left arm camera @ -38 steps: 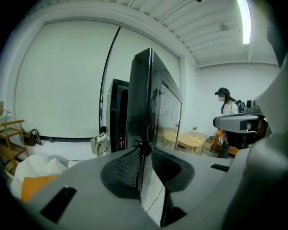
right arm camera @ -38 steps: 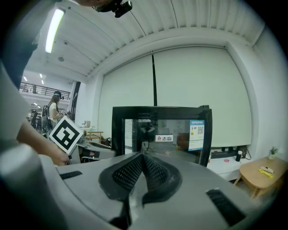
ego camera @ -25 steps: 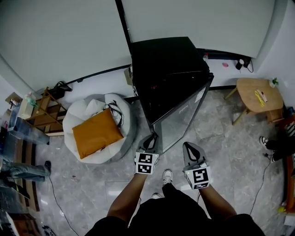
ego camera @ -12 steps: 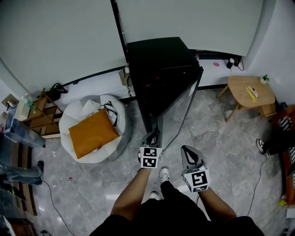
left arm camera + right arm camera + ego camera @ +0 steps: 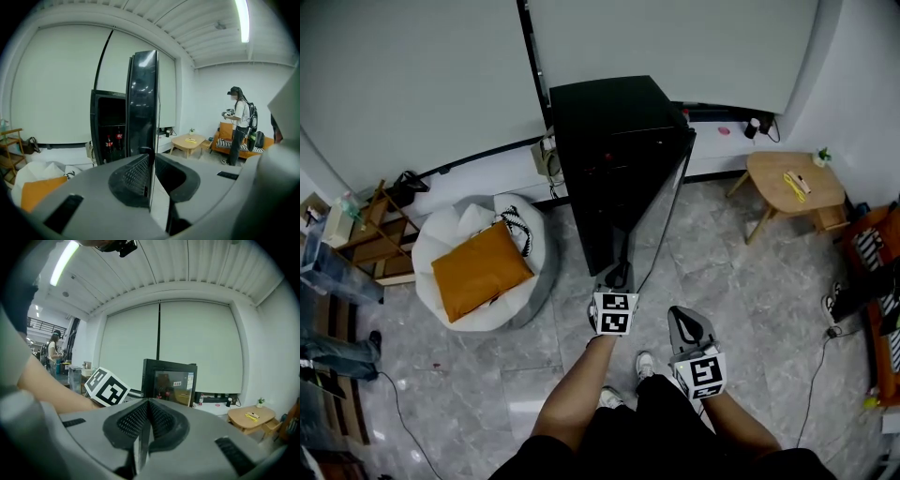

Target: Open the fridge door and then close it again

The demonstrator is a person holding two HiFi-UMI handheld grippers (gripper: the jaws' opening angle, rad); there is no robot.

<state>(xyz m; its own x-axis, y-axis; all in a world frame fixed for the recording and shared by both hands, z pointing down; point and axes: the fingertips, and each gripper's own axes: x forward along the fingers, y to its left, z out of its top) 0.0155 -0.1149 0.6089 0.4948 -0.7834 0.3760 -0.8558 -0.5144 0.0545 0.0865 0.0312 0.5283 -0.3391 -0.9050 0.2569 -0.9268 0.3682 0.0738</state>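
My head camera looks steeply down on the fridge [image 5: 619,150]; both gripper views face it roughly level, the left nearest.

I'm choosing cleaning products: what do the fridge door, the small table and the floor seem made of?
Fridge door: glossy black, likely glass or lacquered metal, given its mirror-like reflections. Small table: pale matte wood or veneer, by its tan tone. Floor: polished grey marble-look tiles, veined, with visible joints and sheen.

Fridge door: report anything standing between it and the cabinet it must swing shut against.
Nothing visible does. The fridge door stands swung out from the cabinet; the beanbag lies left of the cabinet, outside the door's swing.
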